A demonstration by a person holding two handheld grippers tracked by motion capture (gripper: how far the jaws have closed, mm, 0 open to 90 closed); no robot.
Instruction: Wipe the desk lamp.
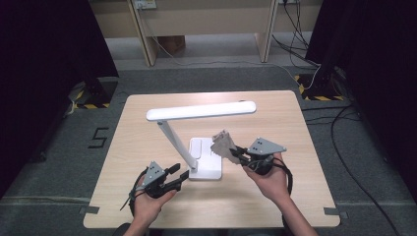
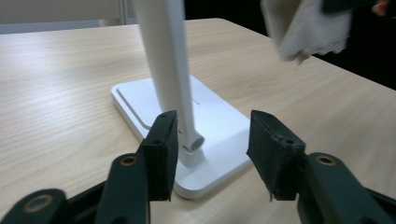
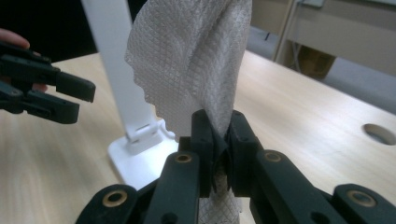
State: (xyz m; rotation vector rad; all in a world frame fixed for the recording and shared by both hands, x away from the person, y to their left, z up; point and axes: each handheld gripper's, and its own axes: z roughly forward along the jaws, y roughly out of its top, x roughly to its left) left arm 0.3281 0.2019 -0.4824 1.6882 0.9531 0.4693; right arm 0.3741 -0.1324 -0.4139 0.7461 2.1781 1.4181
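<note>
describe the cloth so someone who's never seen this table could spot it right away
On the wooden table stands a white desk lamp. Just right of its flat base, the right gripper is clamped on the cloth, holding it off the table. It is the only soft, crumpled thing there: pale, with a quilted diamond weave.

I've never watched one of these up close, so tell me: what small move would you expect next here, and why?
Probably the right hand-held gripper brings its cloth onto the lamp to wipe it. The cloth is pinched between its jaws and hangs just above the lamp's base. The left hand-held gripper is open around the foot of the lamp's arm, not pressing on it; it may close there to steady the lamp first.
</note>
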